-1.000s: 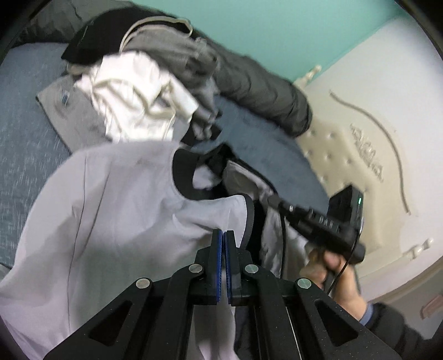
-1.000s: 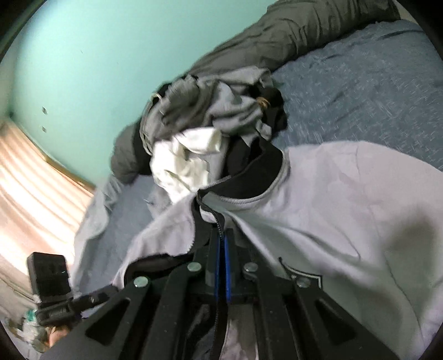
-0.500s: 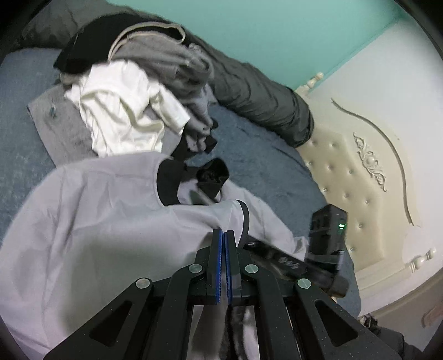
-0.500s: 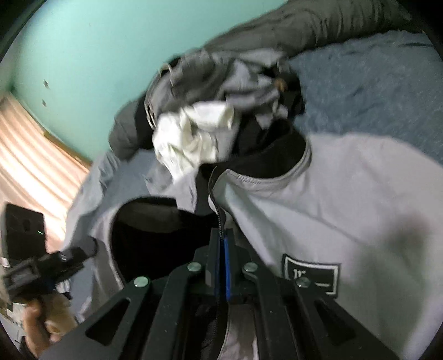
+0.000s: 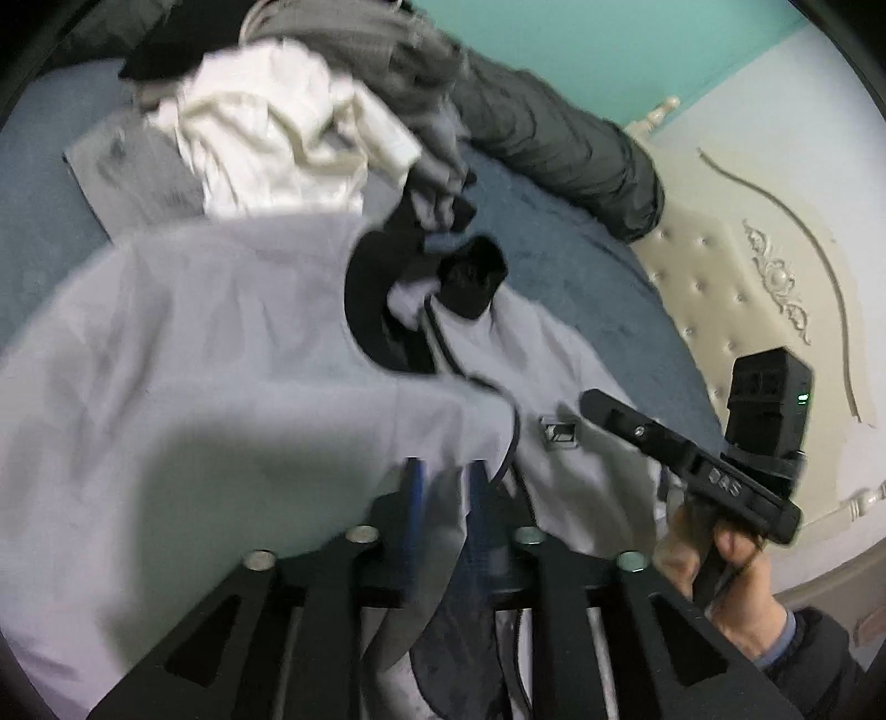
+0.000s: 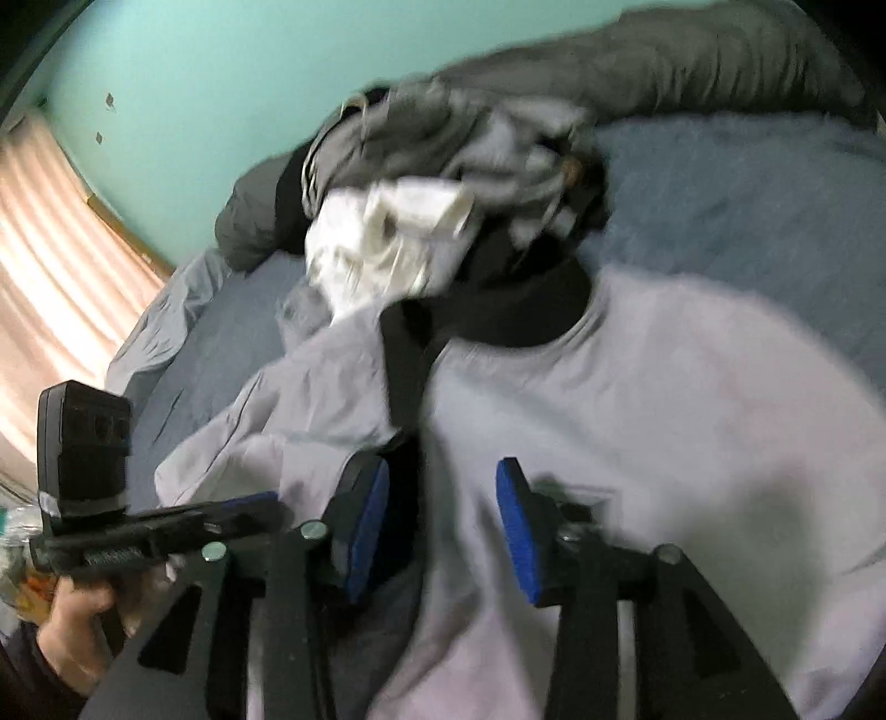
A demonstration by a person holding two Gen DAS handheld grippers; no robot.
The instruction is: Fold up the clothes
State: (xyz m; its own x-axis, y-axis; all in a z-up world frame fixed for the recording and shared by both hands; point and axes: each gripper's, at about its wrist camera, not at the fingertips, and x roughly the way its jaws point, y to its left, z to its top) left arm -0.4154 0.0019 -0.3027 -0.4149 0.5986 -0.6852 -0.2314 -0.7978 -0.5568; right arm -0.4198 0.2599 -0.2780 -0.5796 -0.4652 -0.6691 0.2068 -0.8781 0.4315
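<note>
A: Where is the pale grey zip jacket with the black collar [image 5: 210, 343]?

B: Spread on the blue-grey bedsheet [image 5: 559, 249], collar toward the heap of crumpled clothes [image 5: 310, 111], in which a white garment [image 5: 277, 133] lies on top of grey ones. In the right wrist view the jacket [image 6: 637, 399] fills the foreground, its black collar touching the heap [image 6: 443, 166].

A: And the left gripper [image 5: 446, 493]?

B: Its jaws are opening. A fold of the jacket's front edge hangs between the blue pads, which stand apart; I cannot tell whether one pad touches it.

A: The right gripper [image 6: 440, 526]?

B: Also opening, its blue pads wide apart over the jacket's zip edge, with cloth between them but not pinched. In the left wrist view a hand [image 5: 725, 576] holds that right gripper [image 5: 595, 400] above the jacket's right side.

A: Any containers?

B: None visible. Behind the heap a dark grey quilt [image 5: 554, 138] lies along the teal wall [image 5: 581, 50], beside a cream tufted headboard [image 5: 720, 288].
</note>
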